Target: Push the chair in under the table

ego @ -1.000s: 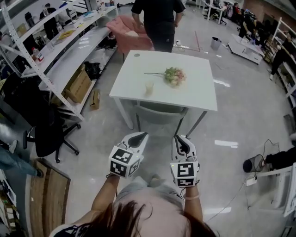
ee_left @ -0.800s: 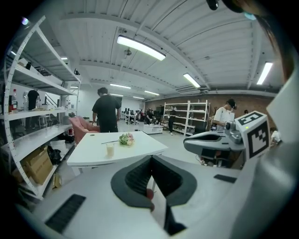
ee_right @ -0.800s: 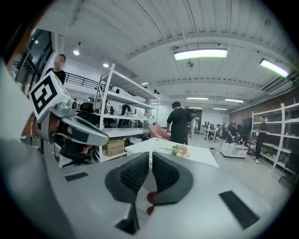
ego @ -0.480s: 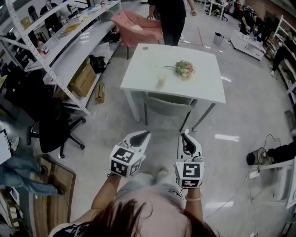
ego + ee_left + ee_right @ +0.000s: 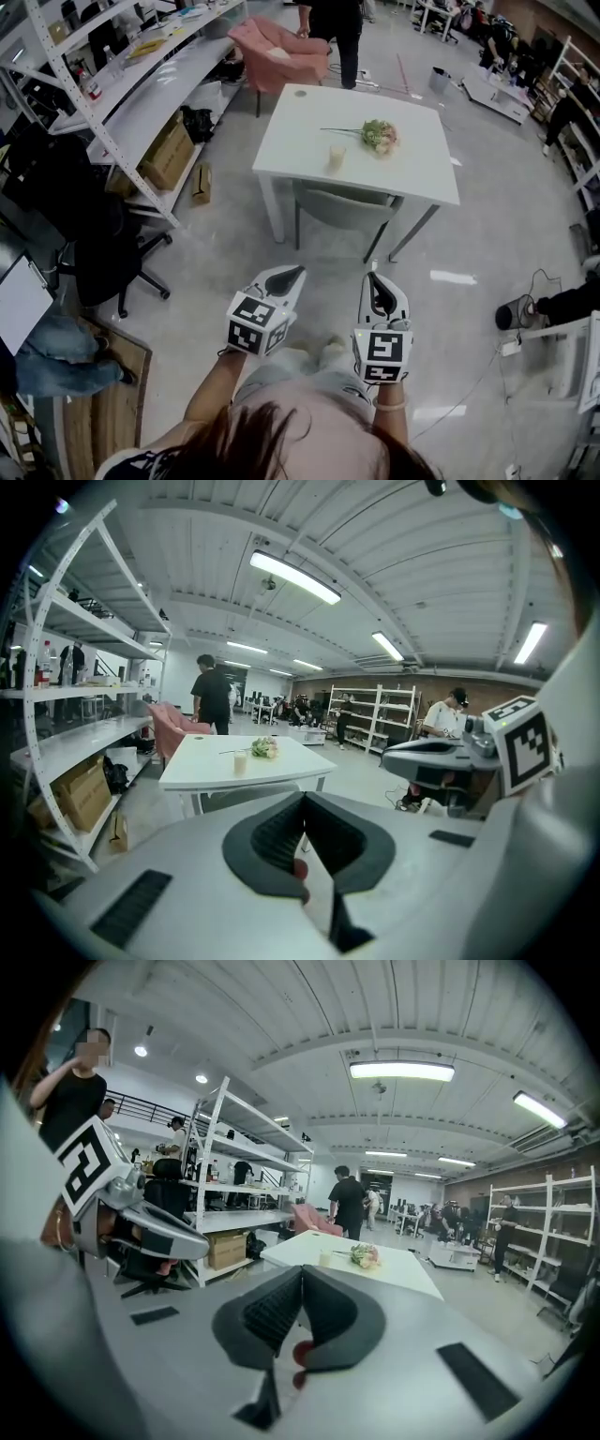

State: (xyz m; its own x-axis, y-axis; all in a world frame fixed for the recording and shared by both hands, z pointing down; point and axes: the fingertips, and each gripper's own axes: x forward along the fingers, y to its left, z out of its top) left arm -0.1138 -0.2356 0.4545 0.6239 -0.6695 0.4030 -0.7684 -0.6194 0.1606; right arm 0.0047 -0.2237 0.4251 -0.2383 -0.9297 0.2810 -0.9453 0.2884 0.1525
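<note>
The chair (image 5: pixel 342 208) is pushed in under the white bench (image 5: pixel 300 141), at 12 o'clock from the two tools. A second ago the chair and bench looked closer to the tools. Now there is more bare floor between them, and they sit higher up in the head view. The person in black (image 5: pixel 330 19) at the far side is now almost out of the top of the view.

The chair's back faces 6 o'clock and its seat points to 12 o'clock, under the bench. The back runs sideways, from 9 o'clock to 3 o'clock. The seat is hidden by the bench top. Only the grey-green back and thin legs show.

On the bench are some flowers (image 5: pixel 380 135) and a small cup (image 5: pixel 337 157). A pink armchair (image 5: pixel 272 47) stands past the bench at 11 o'clock.

The left tool (image 5: pixel 289 274) has its jaws pressed together with nothing in them. The right tool (image 5: pixel 375 279) has just been closing, and its jaws now meet too, on nothing.
</note>
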